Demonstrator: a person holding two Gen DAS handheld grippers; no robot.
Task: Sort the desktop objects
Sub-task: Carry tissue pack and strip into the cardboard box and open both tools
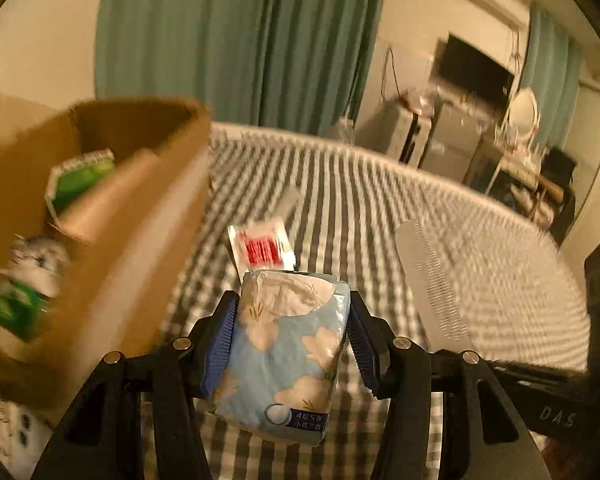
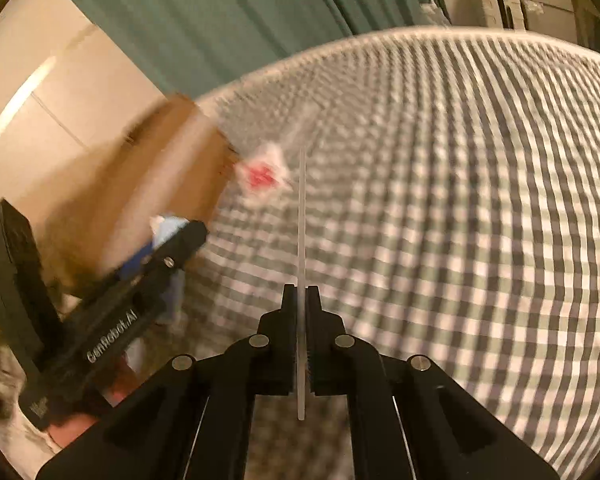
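My left gripper (image 1: 292, 304) is shut on a blue tissue pack (image 1: 288, 352) with white flowers, held between its blue pads above the checked tablecloth (image 1: 380, 208). Just to its left stands an open cardboard box (image 1: 140, 216). Ahead of the pack, a red-and-white packet (image 1: 262, 250) lies on the cloth. My right gripper (image 2: 302, 292) is shut on a thin pale comb (image 2: 302, 220), seen edge-on and pointing forward. The comb (image 1: 428, 280) also shows flat in the left wrist view. The left gripper (image 2: 180, 236) with the tissue pack (image 2: 168, 226) shows beside the box (image 2: 152, 184).
Green packs (image 1: 80, 178) and a green-and-white wrapper (image 1: 12, 308) lie inside the box. A small pale object (image 1: 288, 200) rests on the cloth beyond the red packet (image 2: 264, 174). A teal curtain (image 1: 240, 40) hangs behind the table's far edge. A hand (image 2: 72, 428) grips the left tool.
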